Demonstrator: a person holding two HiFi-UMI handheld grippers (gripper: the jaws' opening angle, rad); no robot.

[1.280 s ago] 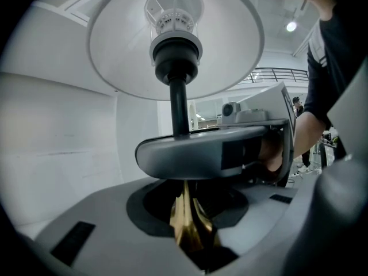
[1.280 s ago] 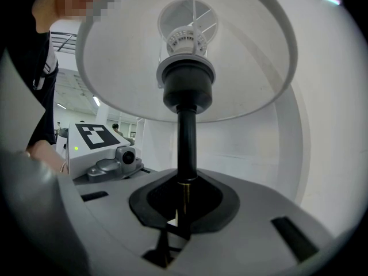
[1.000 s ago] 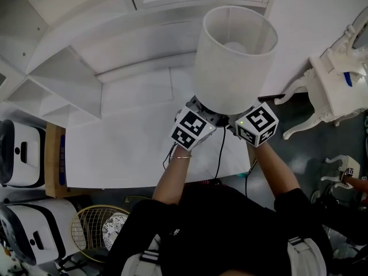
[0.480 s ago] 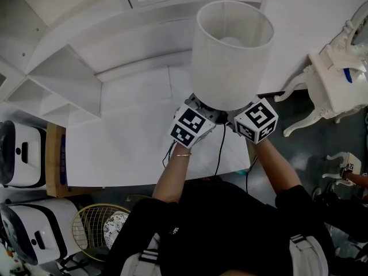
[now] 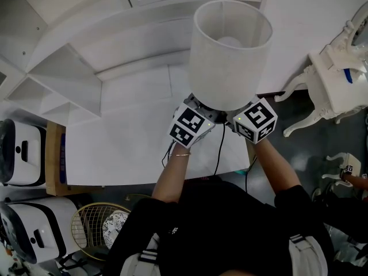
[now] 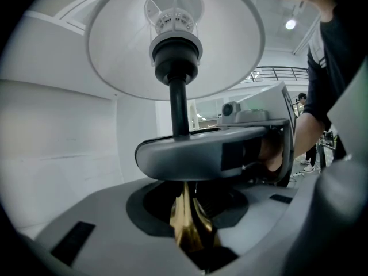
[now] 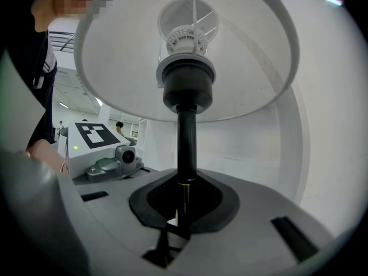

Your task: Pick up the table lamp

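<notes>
Though the white tabletop (image 5: 126,148) leaves room leftward, my left tongs (image 6: 187,226) and right tongs (image 7: 179,214) both pinch the white-shaded black-stemmed table lamp (image 5: 230,50) (shade hides its base).

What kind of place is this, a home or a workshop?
Probably a mock-up room inside a large hall: the white desk, white shelves and table lamp look domestic, but a railing and ceiling lights show behind.
</notes>
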